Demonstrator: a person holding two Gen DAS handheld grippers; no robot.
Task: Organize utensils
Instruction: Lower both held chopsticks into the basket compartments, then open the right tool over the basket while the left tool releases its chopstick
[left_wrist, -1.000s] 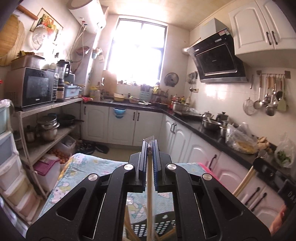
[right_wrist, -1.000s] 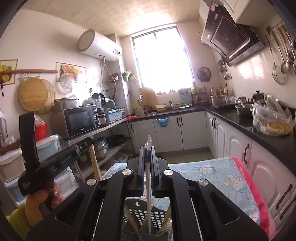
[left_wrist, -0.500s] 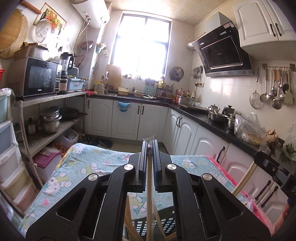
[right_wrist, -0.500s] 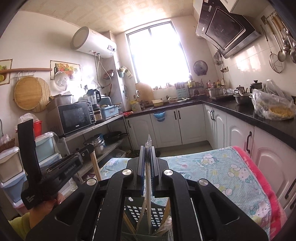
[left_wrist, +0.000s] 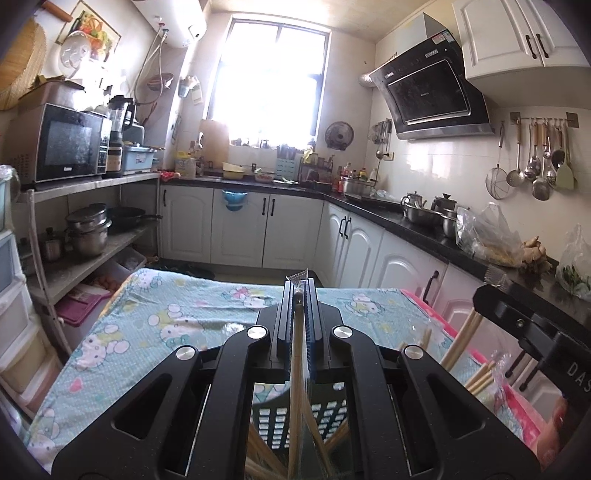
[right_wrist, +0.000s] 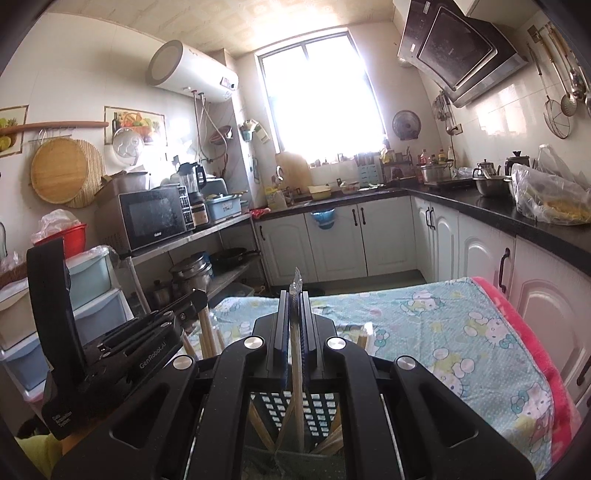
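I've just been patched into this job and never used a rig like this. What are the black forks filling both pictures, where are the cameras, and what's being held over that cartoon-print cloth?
No robot arm here: a person holds a black two-finger gripper in each hand, each with a fisheye camera looking along its fingers. One picture comes from the left gripper, the other from the right gripper. Each is shut on a plastic-wrapped pair of wooden chopsticks: the left pair, the right pair. Below both stands a dark perforated plastic utensil holder with more chopsticks in it, on a table covered by a light blue cartoon-print cloth. The right view also shows the left gripper from the side.
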